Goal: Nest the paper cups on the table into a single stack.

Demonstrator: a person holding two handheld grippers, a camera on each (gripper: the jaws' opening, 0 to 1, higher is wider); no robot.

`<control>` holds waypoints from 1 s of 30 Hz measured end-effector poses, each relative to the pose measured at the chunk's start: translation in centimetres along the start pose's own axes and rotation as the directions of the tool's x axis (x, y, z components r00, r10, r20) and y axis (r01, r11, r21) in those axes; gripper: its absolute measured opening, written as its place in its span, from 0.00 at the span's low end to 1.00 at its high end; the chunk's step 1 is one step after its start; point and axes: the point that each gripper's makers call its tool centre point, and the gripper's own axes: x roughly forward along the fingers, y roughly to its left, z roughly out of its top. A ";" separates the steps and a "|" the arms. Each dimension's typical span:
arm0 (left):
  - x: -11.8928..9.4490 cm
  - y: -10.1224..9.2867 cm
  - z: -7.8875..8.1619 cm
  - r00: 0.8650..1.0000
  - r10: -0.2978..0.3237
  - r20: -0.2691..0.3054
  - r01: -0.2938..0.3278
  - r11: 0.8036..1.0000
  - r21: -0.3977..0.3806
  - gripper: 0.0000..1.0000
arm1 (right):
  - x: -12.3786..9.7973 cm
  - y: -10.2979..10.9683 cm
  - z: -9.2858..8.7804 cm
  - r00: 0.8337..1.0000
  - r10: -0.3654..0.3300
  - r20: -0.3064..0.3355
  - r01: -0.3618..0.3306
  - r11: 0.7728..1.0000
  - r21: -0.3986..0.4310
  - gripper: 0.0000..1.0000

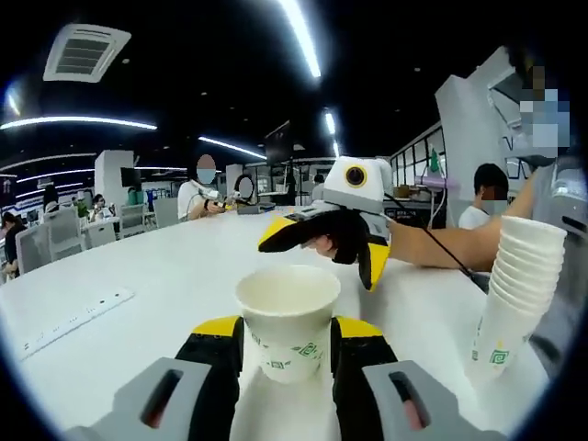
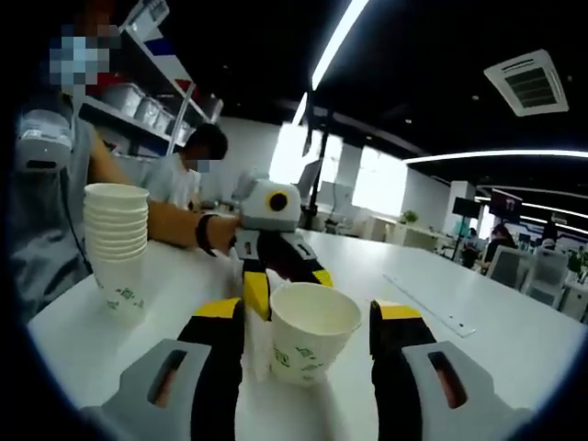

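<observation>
Left tongs closing in on a loose cup, stack waiting beyond.

The left gripper point(image 1: 287, 347) is pinching a paper cup point(image 1: 287, 322) by its wall, upright on the table point(image 1: 156, 276). The right gripper point(image 2: 308, 344) is standing wide, touching that cup on one side only. It's light and crushable, so grip gently below the rim. Farther off, the cup stack point(image 1: 514, 294) is standing.

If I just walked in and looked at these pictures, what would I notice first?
Probably the white paper cup sitting right between the yellow-tipped jaws of the left gripper, on the white table. Across from it, the right gripper points back with its jaws wide apart. Then the tall stack of cups standing at the table's edge, beside a seated person's arm.
</observation>
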 end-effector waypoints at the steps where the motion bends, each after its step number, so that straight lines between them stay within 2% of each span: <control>1: -0.1 0.0 0.2 1.000 -0.002 0.010 0.002 1.000 -0.006 0.40 | 0.0 0.0 0.0 1.000 -0.001 -0.001 0.001 1.000 0.001 0.58; 7: -0.4 0.4 1.2 0.997 -0.021 0.070 0.024 0.999 -0.047 0.40 | 0.0 0.2 -0.4 1.000 0.003 -0.018 -0.003 1.000 0.007 0.58; 13: 0.0 -0.3 0.8 0.998 -0.033 0.054 0.034 0.999 -0.026 0.39 | 0.2 0.4 -1.4 0.999 0.008 -0.050 -0.008 1.000 0.014 0.57; 21: -0.1 -0.3 1.1 0.997 -0.033 0.069 0.035 0.999 -0.028 0.37 | 0.3 -0.1 -2.5 0.997 0.000 -0.072 0.002 1.000 0.029 0.53; 30: 0.1 -0.5 1.3 0.996 -0.044 0.073 0.046 0.999 -0.026 0.37 | 1.6 2.0 -4.4 0.989 0.043 -0.139 -0.035 0.998 0.056 0.52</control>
